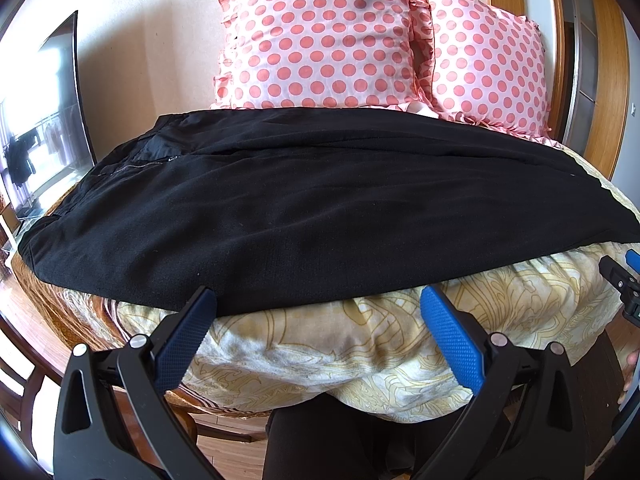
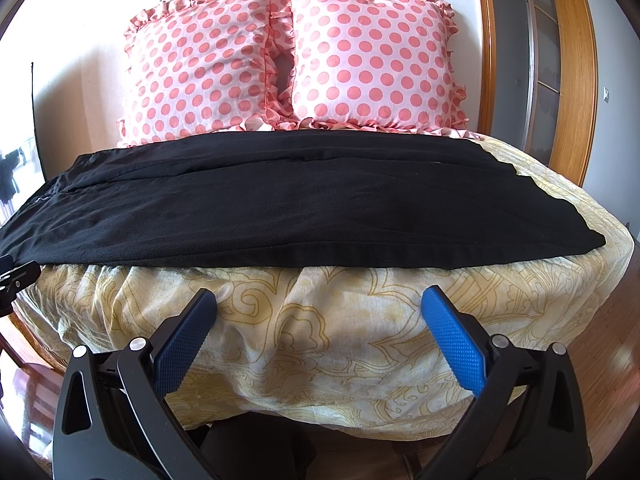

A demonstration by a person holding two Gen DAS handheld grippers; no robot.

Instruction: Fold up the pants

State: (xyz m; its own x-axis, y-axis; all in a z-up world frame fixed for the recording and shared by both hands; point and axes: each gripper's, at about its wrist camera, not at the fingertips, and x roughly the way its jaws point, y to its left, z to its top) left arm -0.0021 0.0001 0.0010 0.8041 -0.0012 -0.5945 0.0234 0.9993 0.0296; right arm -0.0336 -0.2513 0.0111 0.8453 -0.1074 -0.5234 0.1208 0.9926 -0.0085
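Note:
Black pants (image 1: pixel 312 208) lie flat across the bed, waistband and zipper at the left, leg ends at the right; they also show in the right wrist view (image 2: pixel 280 208). One leg seems folded over the other. My left gripper (image 1: pixel 318 300) is open and empty at the pants' near edge, its left fingertip (image 1: pixel 202 300) over the hem. My right gripper (image 2: pixel 318 300) is open and empty, above the bed's front, short of the pants. The right gripper's tip shows at the left view's right edge (image 1: pixel 622 284).
The bed has a cream sheet with yellow swirls (image 2: pixel 320 340). Two pink polka-dot pillows (image 2: pixel 208 64) (image 2: pixel 376 60) stand against the wall behind the pants. A dark screen (image 1: pixel 44 112) stands at the left. A wooden door frame (image 2: pixel 576 60) is at the right.

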